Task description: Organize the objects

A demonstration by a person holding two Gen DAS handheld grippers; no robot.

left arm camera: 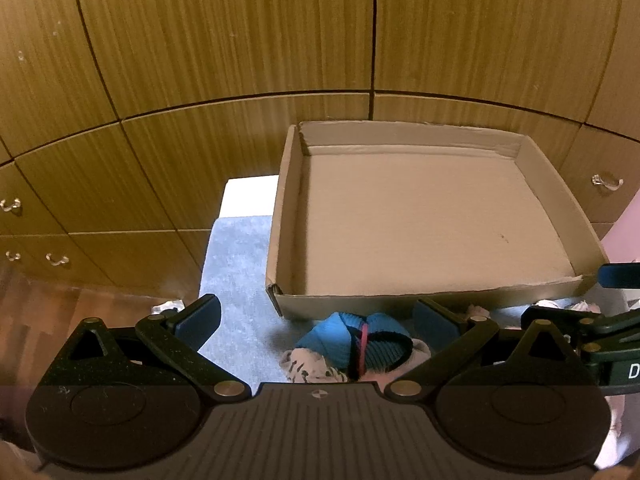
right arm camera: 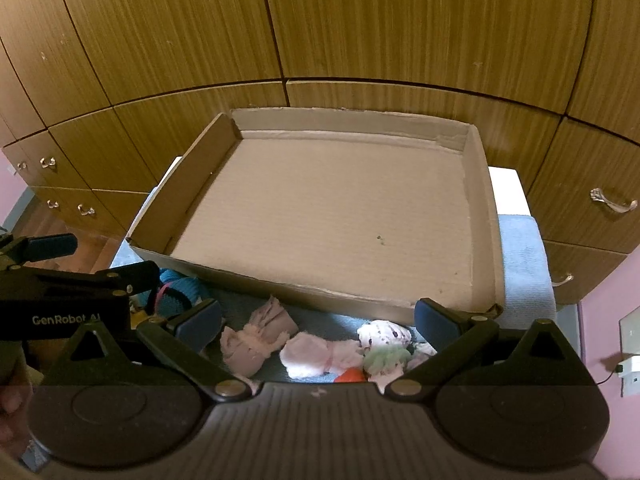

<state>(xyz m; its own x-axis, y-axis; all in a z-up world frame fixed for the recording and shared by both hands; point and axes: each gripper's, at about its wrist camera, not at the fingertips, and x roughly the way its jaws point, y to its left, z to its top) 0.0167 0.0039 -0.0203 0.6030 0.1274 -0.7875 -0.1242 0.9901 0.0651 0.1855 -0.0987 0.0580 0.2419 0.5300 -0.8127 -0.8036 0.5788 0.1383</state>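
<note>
Left wrist view: both hand-held grippers, left [left arm camera: 316, 320] and right [right arm camera: 316, 322], spread wide, holding nothing.

We face a wall of wooden cabinets [right arm camera: 360, 28] with vertical grain, split by dark seams into tall doors above and drawers below. We see curved metal handles [right arm camera: 614, 202] on the drawers at both sides. At the left, a strip of reddish wooden floor [left arm camera: 36, 312] shows beneath the cabinets. On the right, we see a pink wall [right arm camera: 612, 320] carrying a pale switch plate [right arm camera: 630, 326] and a small white plug [right arm camera: 630, 372] with a thin cable. The light is dim and warm, with glints on the handles.
</note>
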